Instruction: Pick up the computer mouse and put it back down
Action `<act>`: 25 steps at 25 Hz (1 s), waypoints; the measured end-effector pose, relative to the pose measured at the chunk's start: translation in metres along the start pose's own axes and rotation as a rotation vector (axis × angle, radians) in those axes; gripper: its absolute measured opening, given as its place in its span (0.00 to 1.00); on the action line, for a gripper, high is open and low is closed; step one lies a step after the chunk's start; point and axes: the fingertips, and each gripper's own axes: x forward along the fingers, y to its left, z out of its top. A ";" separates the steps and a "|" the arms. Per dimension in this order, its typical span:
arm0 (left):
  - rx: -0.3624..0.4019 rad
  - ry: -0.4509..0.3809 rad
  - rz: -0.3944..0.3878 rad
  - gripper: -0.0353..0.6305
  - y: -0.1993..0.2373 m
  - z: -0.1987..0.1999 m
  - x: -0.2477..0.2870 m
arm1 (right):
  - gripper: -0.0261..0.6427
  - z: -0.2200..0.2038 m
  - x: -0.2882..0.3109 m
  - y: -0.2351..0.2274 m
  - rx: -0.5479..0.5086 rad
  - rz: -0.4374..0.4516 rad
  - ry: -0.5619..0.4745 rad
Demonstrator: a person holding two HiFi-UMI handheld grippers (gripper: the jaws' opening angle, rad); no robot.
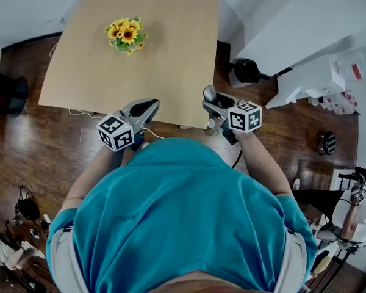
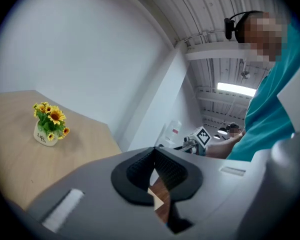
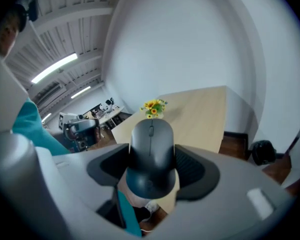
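Observation:
My right gripper (image 3: 151, 155) is shut on a dark grey computer mouse (image 3: 151, 149), which stands between the pads with its scroll wheel pointing away. In the head view the mouse (image 1: 210, 94) is held in the air by the right gripper (image 1: 213, 104), just off the near right edge of the light wooden table (image 1: 171, 60). My left gripper (image 1: 147, 107) hovers over the table's near edge. Its pads meet at the tips with nothing between them in the left gripper view (image 2: 154, 151).
A small pot of yellow sunflowers (image 1: 127, 35) stands toward the far side of the table. A black object (image 1: 247, 71) and a white counter (image 1: 317, 78) are on the right. Another person (image 1: 354, 206) sits at the lower right. Clutter (image 1: 12, 243) lies on the floor at the lower left.

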 end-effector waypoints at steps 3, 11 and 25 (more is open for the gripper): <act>0.008 0.013 0.001 0.06 -0.002 0.002 0.006 | 0.47 0.010 -0.021 0.014 -0.015 0.049 -0.074; 0.021 0.024 0.012 0.06 -0.005 0.007 0.016 | 0.47 0.035 -0.060 0.055 -0.082 0.166 -0.243; 0.060 -0.005 -0.018 0.06 -0.019 0.016 0.020 | 0.47 0.034 -0.080 0.066 -0.110 0.182 -0.291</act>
